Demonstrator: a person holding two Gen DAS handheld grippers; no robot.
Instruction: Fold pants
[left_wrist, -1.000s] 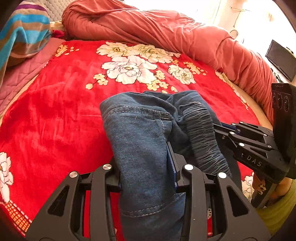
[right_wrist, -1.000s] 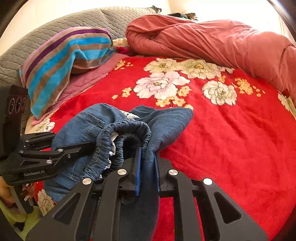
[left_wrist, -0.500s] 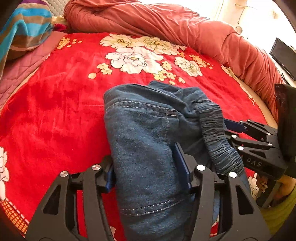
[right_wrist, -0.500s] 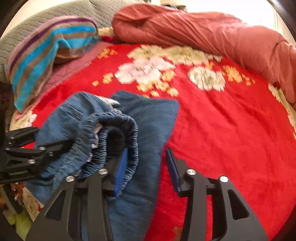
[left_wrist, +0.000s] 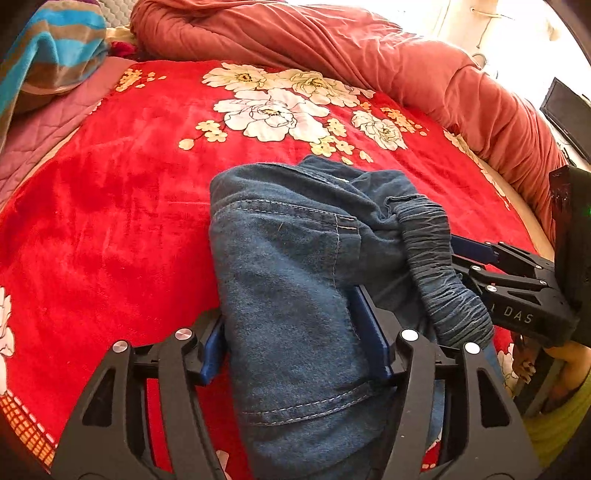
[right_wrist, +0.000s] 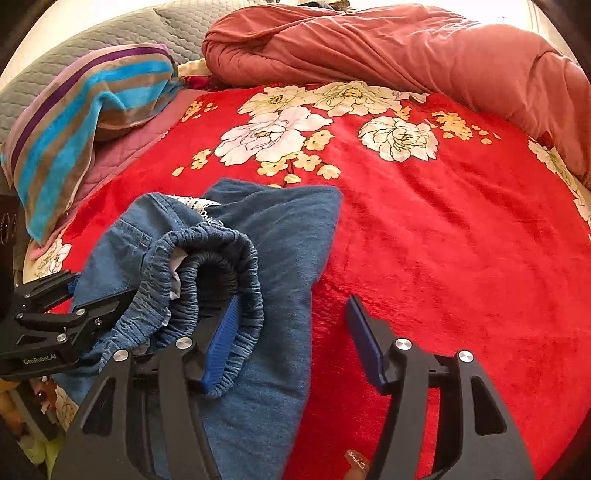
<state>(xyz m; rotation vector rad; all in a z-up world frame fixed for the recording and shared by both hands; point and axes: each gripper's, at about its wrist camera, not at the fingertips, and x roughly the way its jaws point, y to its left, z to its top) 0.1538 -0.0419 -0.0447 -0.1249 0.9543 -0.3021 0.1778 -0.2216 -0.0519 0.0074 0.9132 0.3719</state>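
Note:
The blue denim pants (left_wrist: 295, 266) lie folded in a heap on the red flowered blanket (left_wrist: 110, 206), near its front edge. My left gripper (left_wrist: 295, 336) is open, its blue pads either side of a pant fold that lies loose between them. My right gripper (right_wrist: 291, 339) is open too; the elastic waistband (right_wrist: 221, 254) drapes over its left pad, and the right pad stands over bare blanket. The pants also show in the right wrist view (right_wrist: 280, 229). Each gripper appears in the other's view, the right one (left_wrist: 517, 280) and the left one (right_wrist: 55, 317).
A rolled pink-red quilt (right_wrist: 406, 48) runs along the back and right of the bed. A striped blue and brown towel (right_wrist: 85, 110) lies on a grey pillow (right_wrist: 74, 81) at the back left. A dark screen (left_wrist: 569, 118) stands beyond the right edge.
Both grippers have opened and let go of the pants. The pants have settled lower onto the blanket. The right gripper has widened the most.

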